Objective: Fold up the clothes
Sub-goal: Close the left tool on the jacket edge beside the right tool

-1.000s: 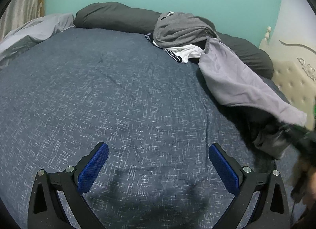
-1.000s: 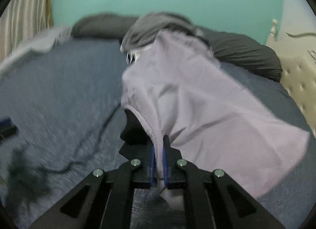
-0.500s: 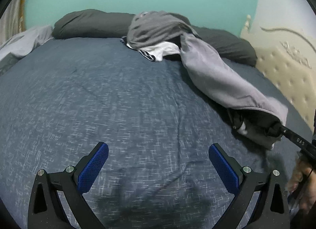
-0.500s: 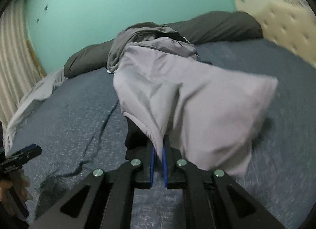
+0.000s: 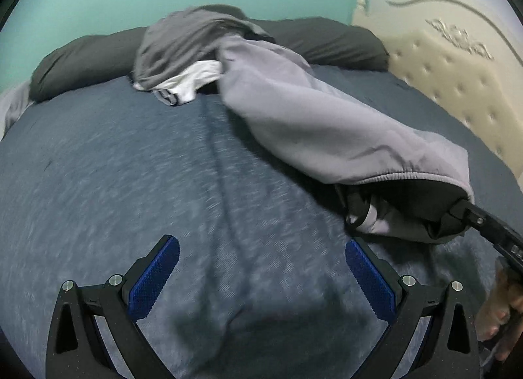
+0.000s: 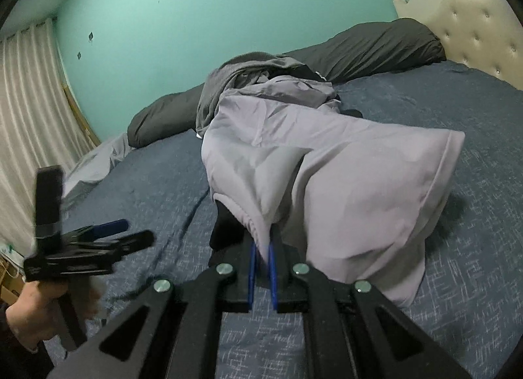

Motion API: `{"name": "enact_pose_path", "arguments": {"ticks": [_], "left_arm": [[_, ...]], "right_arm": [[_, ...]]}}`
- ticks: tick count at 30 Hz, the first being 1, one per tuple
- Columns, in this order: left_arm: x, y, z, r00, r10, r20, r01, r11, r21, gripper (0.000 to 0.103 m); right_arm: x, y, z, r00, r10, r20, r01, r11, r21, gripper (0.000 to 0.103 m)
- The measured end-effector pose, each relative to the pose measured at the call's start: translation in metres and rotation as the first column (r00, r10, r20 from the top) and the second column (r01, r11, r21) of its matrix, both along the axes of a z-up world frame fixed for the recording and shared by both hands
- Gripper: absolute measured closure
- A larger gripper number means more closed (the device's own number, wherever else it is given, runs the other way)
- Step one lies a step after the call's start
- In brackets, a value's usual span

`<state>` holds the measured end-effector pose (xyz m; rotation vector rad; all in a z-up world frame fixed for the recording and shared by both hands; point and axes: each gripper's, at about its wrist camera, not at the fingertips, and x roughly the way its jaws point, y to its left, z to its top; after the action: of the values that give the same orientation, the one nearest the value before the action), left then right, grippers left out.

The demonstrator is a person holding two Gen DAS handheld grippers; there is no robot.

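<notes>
A light grey garment (image 6: 343, 182) with a dark lining stretches from the clothes pile toward me across the blue bedspread (image 6: 474, 117). My right gripper (image 6: 261, 241) is shut on its elastic hem. In the left wrist view the same garment (image 5: 310, 117) runs to the right edge, where the right gripper (image 5: 464, 209) holds its end. My left gripper (image 5: 261, 261) stands wide open over bare bedspread (image 5: 130, 166), left of the garment, with nothing between its blue pads (image 5: 157, 274). In the right wrist view the left gripper (image 6: 124, 232) shows at the left, held by a hand (image 6: 36, 310).
A pile of clothes, dark grey (image 5: 183, 39) over white (image 5: 193, 81), lies at the far side against long dark pillows (image 5: 327, 39). A cream tufted headboard (image 5: 457, 84) stands at the right. A pale sheet (image 6: 98, 163) and a curtain (image 6: 29, 117) lie at the left.
The left gripper has swung across the bed toward the garment, which now looms larger and closer. The right gripper has pulled the garment's hem further and rolled; the left gripper has come into its view.
</notes>
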<state>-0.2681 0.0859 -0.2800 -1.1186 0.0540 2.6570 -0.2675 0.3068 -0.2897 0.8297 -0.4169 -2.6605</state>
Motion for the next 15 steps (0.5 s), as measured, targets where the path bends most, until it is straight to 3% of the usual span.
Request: {"name": "enact_pose_path", "arguments": {"ticks": [6, 15], "left_arm": [[-0.029, 0.033, -0.004, 0.999, -0.039, -0.008, 0.038, 0.996, -0.079, 0.0], [-0.056, 0.057, -0.015, 0.997, -0.083, 0.009, 0.083, 0.994, -0.07, 0.0]], "right_arm": [[-0.004, 0.008, 0.0, 1.0, 0.001, -0.001, -0.001, 0.999, -0.049, 0.097], [-0.003, 0.016, 0.001, 1.0, 0.005, 0.004, -0.004, 0.995, -0.096, 0.097]]}}
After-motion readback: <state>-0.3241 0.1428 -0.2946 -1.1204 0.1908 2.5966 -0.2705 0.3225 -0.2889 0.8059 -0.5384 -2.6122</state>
